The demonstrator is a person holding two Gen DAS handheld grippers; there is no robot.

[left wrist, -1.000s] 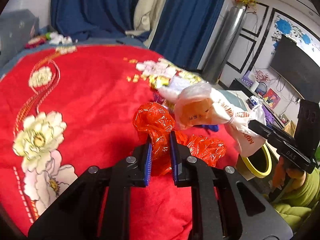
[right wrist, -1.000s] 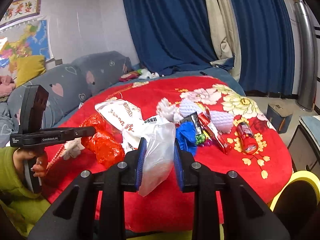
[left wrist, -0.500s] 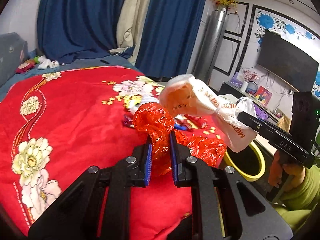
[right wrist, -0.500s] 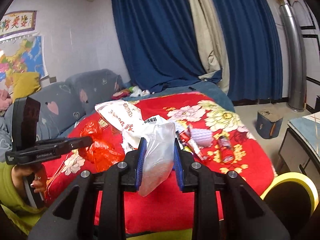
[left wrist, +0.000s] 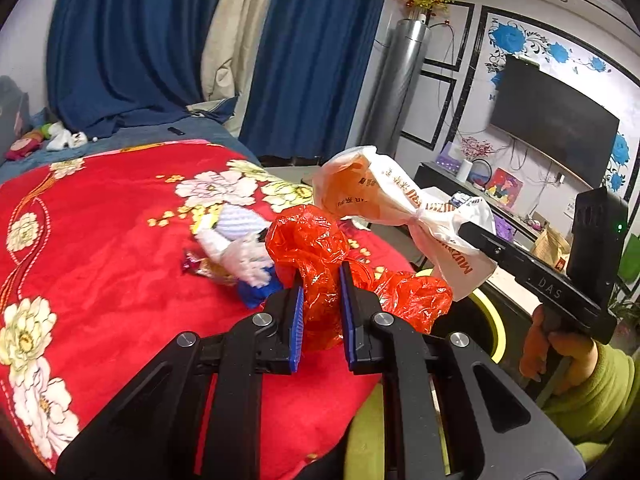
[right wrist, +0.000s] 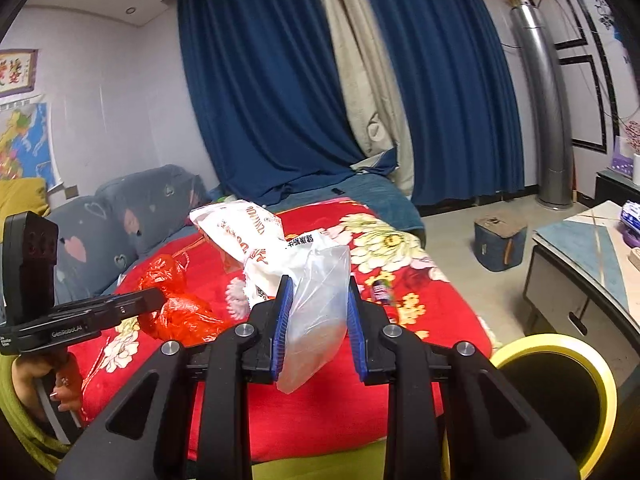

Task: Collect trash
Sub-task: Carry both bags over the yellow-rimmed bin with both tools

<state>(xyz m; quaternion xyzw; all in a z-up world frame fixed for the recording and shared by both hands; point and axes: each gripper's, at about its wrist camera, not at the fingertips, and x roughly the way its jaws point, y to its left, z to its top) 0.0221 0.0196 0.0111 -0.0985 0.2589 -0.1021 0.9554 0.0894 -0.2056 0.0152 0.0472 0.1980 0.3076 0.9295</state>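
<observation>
My left gripper (left wrist: 321,290) is shut on a crumpled red plastic bag (left wrist: 308,240), held above the near edge of the red floral blanket (left wrist: 100,240). My right gripper (right wrist: 319,292) is shut on a white and clear plastic bag (right wrist: 316,312) with orange print, whose knotted top (right wrist: 240,228) sticks up ahead of the fingers. In the left wrist view the right gripper (left wrist: 476,238) comes in from the right with the white bag (left wrist: 384,196). The right wrist view has the left gripper (right wrist: 154,300) and the red bag (right wrist: 176,312) at the left. A yellow-rimmed black bin (right wrist: 556,392) stands low right, beside the bed.
White foam nets (left wrist: 240,240), a blue scrap and a candy wrapper (left wrist: 192,264) lie on the blanket, and a small can (right wrist: 382,290) near its far edge. A low table (right wrist: 580,272) and a blue box (right wrist: 500,244) stand on the floor. A grey sofa (right wrist: 140,208) is behind.
Both grippers have carried their bags sideways and slightly up, off the middle of the blanket toward its edge. The yellow-rimmed bin now looms larger. Neither grip has changed.
</observation>
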